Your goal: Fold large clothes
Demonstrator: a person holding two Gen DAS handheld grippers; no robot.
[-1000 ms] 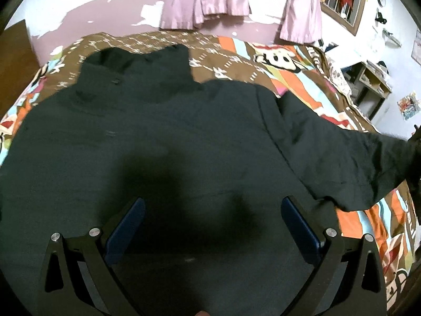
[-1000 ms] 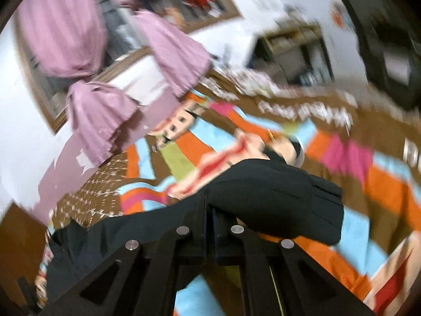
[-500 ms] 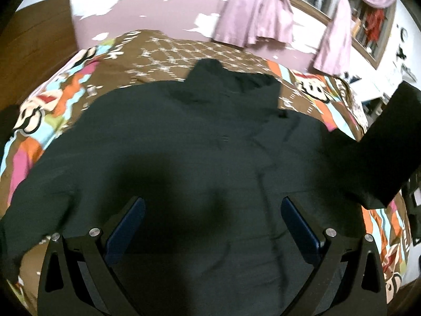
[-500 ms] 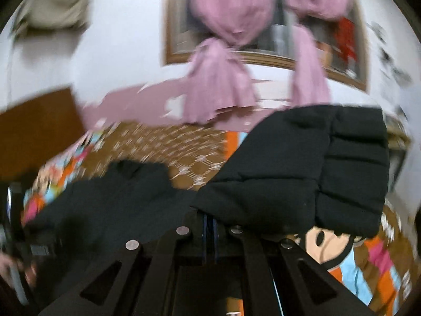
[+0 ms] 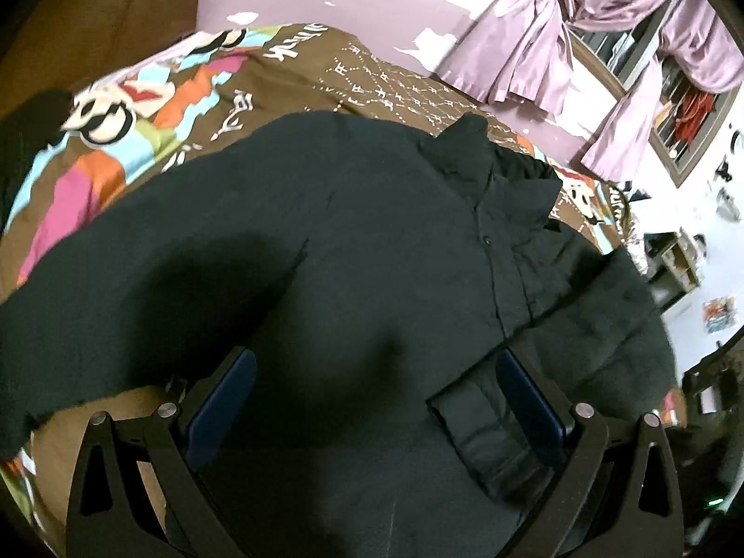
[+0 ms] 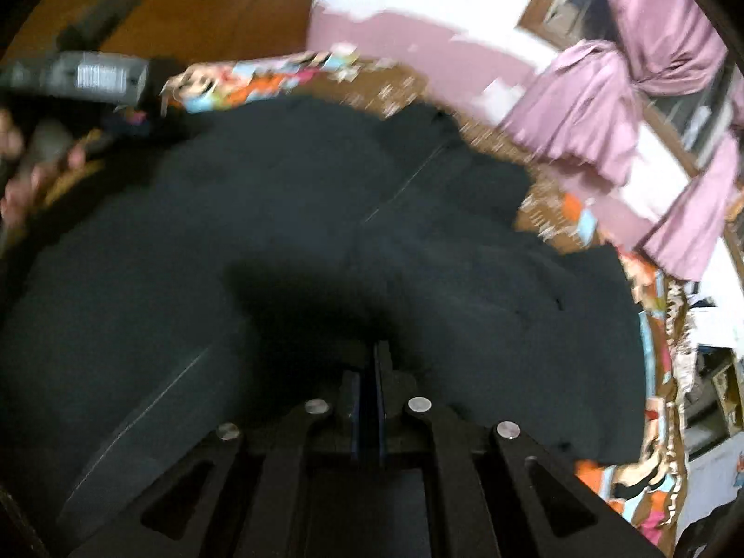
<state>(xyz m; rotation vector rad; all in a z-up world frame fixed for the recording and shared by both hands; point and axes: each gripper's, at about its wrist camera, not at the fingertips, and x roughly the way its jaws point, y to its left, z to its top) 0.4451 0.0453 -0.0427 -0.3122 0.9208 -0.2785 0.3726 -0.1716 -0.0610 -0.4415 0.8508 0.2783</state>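
Jacket: black padded jacket (image 5: 381, 251) lies spread front-up on the patterned bedspread (image 5: 139, 149); collar (image 5: 469, 153) toward the far wall; it covers most of the bed.
Sleeve: right sleeve (image 5: 600, 325) is folded in across the chest; its cuff (image 5: 479, 423) lies near the right blue pad of the left gripper.
Left gripper: left gripper (image 5: 372, 400) hovers over the near hem; jaws wide apart, nothing between them.
Right gripper: right gripper (image 6: 368, 400) shows its jaws just beginning to part, only a slit between the pads; the cloth looks released, though blur makes that uncertain.
Handling: bulky, soft, puffy; likely springs back after a fold; shell probably slippery.
Hold: judged best at cuff, hem corner or shoulder seam; pinch deep enough to catch shell and filling together.
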